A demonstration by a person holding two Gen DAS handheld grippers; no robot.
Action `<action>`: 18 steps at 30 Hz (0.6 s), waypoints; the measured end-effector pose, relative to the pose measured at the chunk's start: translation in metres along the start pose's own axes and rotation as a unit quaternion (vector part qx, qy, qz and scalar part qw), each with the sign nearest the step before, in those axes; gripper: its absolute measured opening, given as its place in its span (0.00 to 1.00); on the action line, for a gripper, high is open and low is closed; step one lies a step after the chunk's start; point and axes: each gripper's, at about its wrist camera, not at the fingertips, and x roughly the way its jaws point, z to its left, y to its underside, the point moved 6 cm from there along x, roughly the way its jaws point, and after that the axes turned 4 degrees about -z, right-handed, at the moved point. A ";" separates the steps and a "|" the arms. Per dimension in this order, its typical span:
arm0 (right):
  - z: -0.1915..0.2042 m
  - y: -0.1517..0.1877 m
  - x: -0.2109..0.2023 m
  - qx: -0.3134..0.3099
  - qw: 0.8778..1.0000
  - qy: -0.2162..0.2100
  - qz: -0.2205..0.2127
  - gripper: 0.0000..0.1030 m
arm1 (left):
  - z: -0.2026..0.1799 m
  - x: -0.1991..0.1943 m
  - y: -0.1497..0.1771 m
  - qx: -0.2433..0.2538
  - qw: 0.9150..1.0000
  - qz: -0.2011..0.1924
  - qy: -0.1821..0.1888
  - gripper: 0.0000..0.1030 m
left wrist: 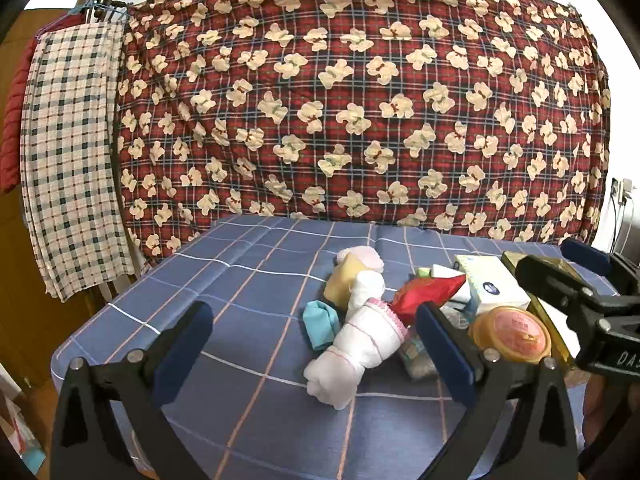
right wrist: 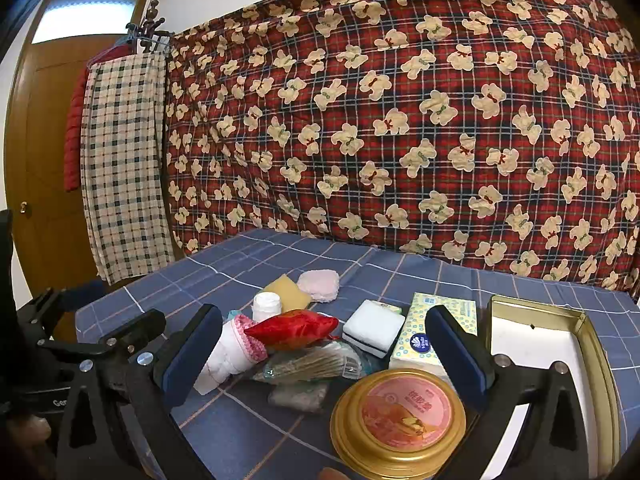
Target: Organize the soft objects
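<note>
A pile of soft things lies on the blue checked tablecloth [left wrist: 248, 280]. A rolled white cloth with pink trim [left wrist: 360, 344] lies nearest, between my left gripper's [left wrist: 316, 356] open jaws. Beside it are a teal cloth [left wrist: 318, 322], a red satin pouch [left wrist: 428, 292], a yellow sponge [left wrist: 340, 280] and a pink pad [right wrist: 319, 285]. My right gripper [right wrist: 332, 356] is open above the red pouch [right wrist: 292, 330], a clear packet [right wrist: 308, 366] and a round gold tin [right wrist: 400, 416]. Neither gripper holds anything.
A tissue pack [right wrist: 428, 334], a white sponge block [right wrist: 374, 330] and a small white jar [right wrist: 266, 306] lie in the pile. An open gold rectangular tin [right wrist: 600, 360] stands at the right. A bear-print quilt [left wrist: 360, 100] hangs behind; a checked cloth [left wrist: 72, 152] hangs left.
</note>
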 end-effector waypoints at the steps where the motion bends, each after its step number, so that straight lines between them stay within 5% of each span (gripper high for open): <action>1: 0.000 0.000 0.000 0.000 1.000 0.000 0.000 1.00 | 0.000 -0.001 0.000 0.000 1.000 0.000 0.000 0.99; 18: -0.003 0.001 0.000 0.001 1.000 0.000 0.002 1.00 | -0.005 -0.002 0.005 0.004 1.000 0.001 0.000 0.99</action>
